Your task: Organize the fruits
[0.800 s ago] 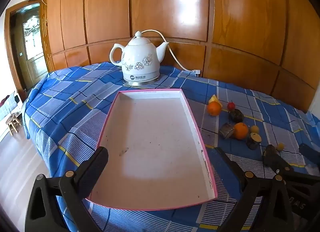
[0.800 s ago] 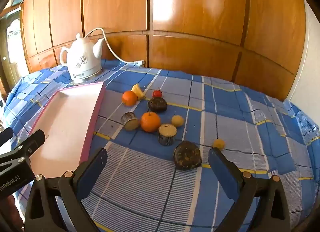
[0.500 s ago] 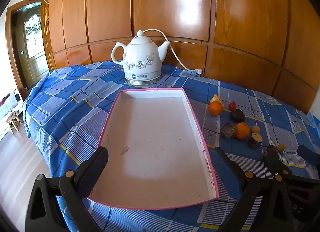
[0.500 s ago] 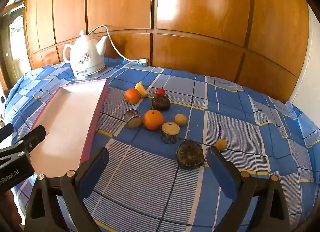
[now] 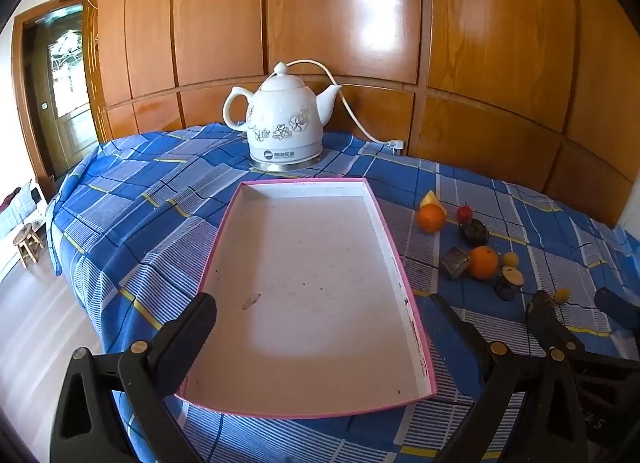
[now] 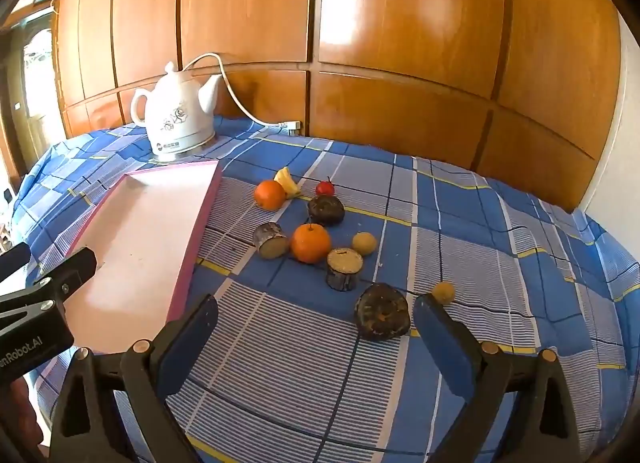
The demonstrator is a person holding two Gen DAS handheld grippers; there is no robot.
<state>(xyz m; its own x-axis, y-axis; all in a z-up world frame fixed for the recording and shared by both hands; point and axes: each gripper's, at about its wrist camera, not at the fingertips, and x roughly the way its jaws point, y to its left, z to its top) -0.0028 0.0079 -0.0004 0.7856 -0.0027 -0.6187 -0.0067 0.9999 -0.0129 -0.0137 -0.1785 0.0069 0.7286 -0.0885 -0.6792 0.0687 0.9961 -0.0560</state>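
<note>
Lying loose on the blue checked tablecloth (image 6: 460,223), the fruits form a small cluster just right of the pink-rimmed tray (image 5: 404,291). Farthest back sit an orange (image 6: 269,194) with a yellow wedge (image 6: 288,180) touching it, and a small red fruit (image 6: 325,188) close beside. A dark round fruit (image 6: 326,209) lies just nearer, then a second orange (image 6: 310,243) flanked by a cut brown piece (image 6: 270,240) on its left and a small yellow ball (image 6: 364,243) on its right. Nearer still stand another cut brown piece (image 6: 344,269), a large dark lumpy fruit (image 6: 382,317) and a second yellow ball (image 6: 443,292). None of them is in the tray, whose pale floor holds only a few specks.

The right gripper (image 6: 316,339) hovers with jaws wide apart and nothing between them, its right finger close to the large dark fruit. The left gripper (image 5: 326,327) hangs over the near end of the tray, likewise spread wide and holding nothing. At the far side, a white floral kettle (image 5: 282,125) stands upright on its base just beyond the tray, its cord (image 5: 352,111) running right toward the wooden panelled wall (image 5: 400,23).
</note>
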